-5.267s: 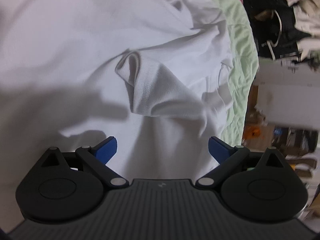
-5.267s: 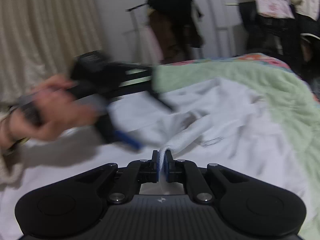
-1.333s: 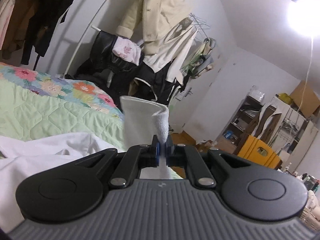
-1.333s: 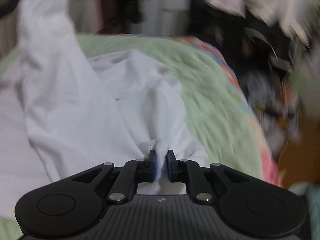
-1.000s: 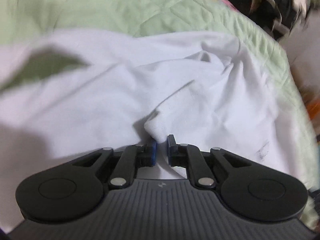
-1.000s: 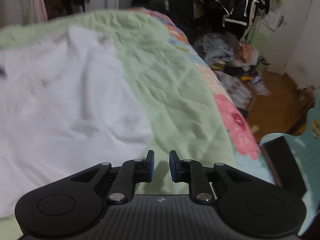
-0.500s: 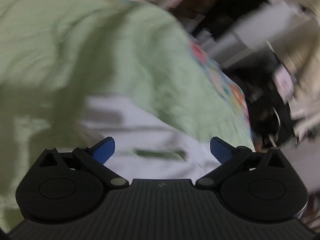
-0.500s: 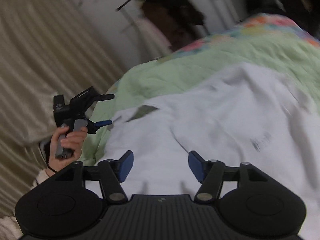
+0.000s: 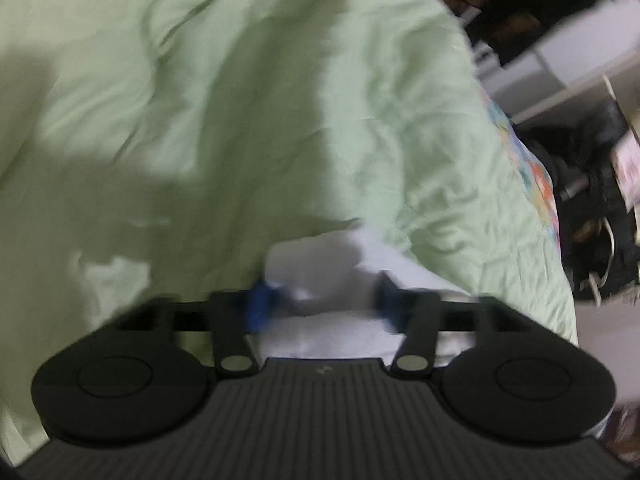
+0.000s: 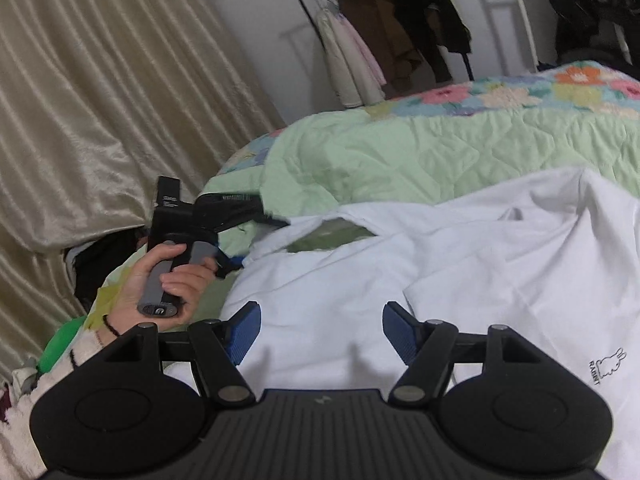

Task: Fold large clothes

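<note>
A large white garment [image 10: 480,272] with a small rabbit print [image 10: 608,364] lies crumpled on a pale green quilt [image 10: 400,152]. My right gripper [image 10: 322,334] hovers over its near part, jaws wide and still opening, with nothing pinched between the blue pads. In the right wrist view a hand [image 10: 160,280] holds my left gripper [image 10: 256,242] at the garment's far left edge. The blurred left wrist view shows a corner of the white garment [image 9: 320,272] lying between the left gripper's [image 9: 324,304] closing jaws, with the pads still apart.
The green quilt [image 9: 240,120] fills the left wrist view, with a floral border [image 10: 500,96] at its far side. A beige curtain [image 10: 100,100] hangs at the left. A rack of hanging clothes [image 10: 380,40] stands behind the bed, with dark clutter [image 9: 592,216] beside it.
Both grippers let go of the cloth they pinched and opened. The left swung over to the garment's corner and its jaws have narrowed around it. The right turned toward the left hand.
</note>
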Demonstrator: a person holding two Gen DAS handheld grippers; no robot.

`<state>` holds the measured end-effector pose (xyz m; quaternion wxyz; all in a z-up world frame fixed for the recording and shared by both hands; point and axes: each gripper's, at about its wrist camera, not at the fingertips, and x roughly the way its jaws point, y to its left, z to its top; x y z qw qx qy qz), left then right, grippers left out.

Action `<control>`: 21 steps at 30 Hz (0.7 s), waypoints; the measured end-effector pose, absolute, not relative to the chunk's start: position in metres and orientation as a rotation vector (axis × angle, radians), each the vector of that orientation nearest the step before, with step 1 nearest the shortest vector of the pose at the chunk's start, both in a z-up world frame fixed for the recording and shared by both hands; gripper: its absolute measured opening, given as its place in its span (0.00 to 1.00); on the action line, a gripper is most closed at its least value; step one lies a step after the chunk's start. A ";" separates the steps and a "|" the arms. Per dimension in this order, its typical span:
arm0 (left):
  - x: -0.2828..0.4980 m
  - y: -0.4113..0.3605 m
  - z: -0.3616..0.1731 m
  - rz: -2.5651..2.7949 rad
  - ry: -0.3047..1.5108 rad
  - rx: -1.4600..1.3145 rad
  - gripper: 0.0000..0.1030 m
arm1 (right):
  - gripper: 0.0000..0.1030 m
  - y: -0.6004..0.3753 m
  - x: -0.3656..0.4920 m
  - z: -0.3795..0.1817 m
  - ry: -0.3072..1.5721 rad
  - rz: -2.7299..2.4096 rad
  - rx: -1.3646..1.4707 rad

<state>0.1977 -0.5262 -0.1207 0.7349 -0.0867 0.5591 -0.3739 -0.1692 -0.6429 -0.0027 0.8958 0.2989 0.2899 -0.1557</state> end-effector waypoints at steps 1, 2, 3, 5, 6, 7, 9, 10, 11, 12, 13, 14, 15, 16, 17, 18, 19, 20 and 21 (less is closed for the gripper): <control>0.190 -0.527 -0.111 -0.838 1.172 -0.160 0.23 | 0.67 -0.646 -0.167 -0.006 0.592 -0.330 0.628; 0.186 -0.527 -0.104 -0.850 1.136 -0.142 0.23 | 0.67 -0.649 -0.165 -0.009 0.585 -0.334 0.632; 0.179 -0.528 -0.095 -0.873 1.082 -0.121 0.23 | 0.67 -0.655 -0.163 -0.011 0.569 -0.340 0.643; 0.172 -0.531 -0.082 -0.908 1.012 -0.083 0.23 | 0.67 -0.666 -0.152 -0.013 0.543 -0.346 0.672; 0.170 -0.532 -0.076 -0.925 0.987 -0.075 0.23 | 0.68 -0.671 -0.148 -0.014 0.536 -0.340 0.686; 0.169 -0.533 -0.072 -0.940 0.967 -0.074 0.23 | 0.69 -0.677 -0.143 -0.015 0.528 -0.333 0.710; 0.167 -0.536 -0.063 -0.967 0.935 -0.070 0.23 | 0.70 -0.690 -0.127 -0.019 0.527 -0.331 0.758; 0.166 -0.536 -0.059 -0.976 0.924 -0.072 0.23 | 0.70 -0.696 -0.120 -0.021 0.529 -0.331 0.778; 0.164 -0.536 -0.053 -0.995 0.905 -0.076 0.21 | 0.70 -0.698 -0.116 -0.022 0.530 -0.331 0.789; 0.160 -0.538 -0.049 -1.009 0.890 -0.076 0.17 | 0.70 -0.703 -0.110 -0.023 0.523 -0.326 0.806; 0.146 -0.539 -0.039 -1.063 0.840 -0.066 0.17 | 0.70 -0.707 -0.106 -0.024 0.508 -0.326 0.824; 0.135 -0.537 -0.031 -1.098 0.806 -0.059 0.16 | 0.70 -0.709 -0.106 -0.024 0.491 -0.332 0.835; 0.127 -0.535 -0.026 -1.122 0.783 -0.055 0.15 | 0.70 -0.714 -0.110 -0.023 0.452 -0.342 0.869; 0.112 -0.533 -0.017 -1.172 0.741 -0.052 0.15 | 0.70 -0.719 -0.116 -0.023 0.410 -0.349 0.912; 0.087 -0.529 -0.005 -1.256 0.675 -0.058 0.15 | 0.71 -0.725 -0.128 -0.023 0.367 -0.351 0.965; 0.067 -0.525 0.003 -1.324 0.626 -0.066 0.15 | 0.73 -0.729 -0.139 -0.024 0.334 -0.356 1.010; 0.051 -0.521 0.009 -1.383 0.584 -0.074 0.15 | 0.76 -0.733 -0.156 -0.025 0.304 -0.369 1.055; 0.022 -0.516 0.017 -1.475 0.533 -0.079 0.16 | 0.76 -0.737 -0.181 -0.028 0.275 -0.386 1.102; 0.006 -0.512 0.020 -1.528 0.512 -0.079 0.19 | 0.77 -0.739 -0.200 -0.030 0.260 -0.399 1.125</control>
